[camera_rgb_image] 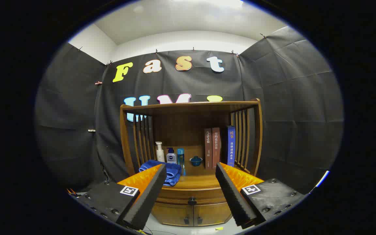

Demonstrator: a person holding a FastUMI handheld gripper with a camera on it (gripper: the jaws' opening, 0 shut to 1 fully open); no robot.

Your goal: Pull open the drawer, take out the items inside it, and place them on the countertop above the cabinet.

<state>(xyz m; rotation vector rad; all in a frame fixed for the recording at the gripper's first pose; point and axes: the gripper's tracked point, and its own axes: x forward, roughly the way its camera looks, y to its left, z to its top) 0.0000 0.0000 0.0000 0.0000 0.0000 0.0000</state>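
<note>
A wooden cabinet (191, 147) stands ahead against the booth wall. Its drawer (191, 195) is shut, with a small dark knob (192, 201) in the middle, seen in the gap between my fingers and some way beyond them. The countertop (196, 181) above the drawer carries a folded blue towel (165, 172) on its left part. My gripper (191, 195) is open, with nothing between the fingers, held well back from the cabinet. The inside of the drawer is hidden.
At the back of the countertop stand a white pump bottle (159, 152), a small bottle (171, 156), a teal tube (180, 157) and a small blue bowl (195, 160). Three books (219, 147) stand at the right. Slatted sides and a top shelf (191, 105) enclose it. Two lower doors (191, 213) sit under the drawer.
</note>
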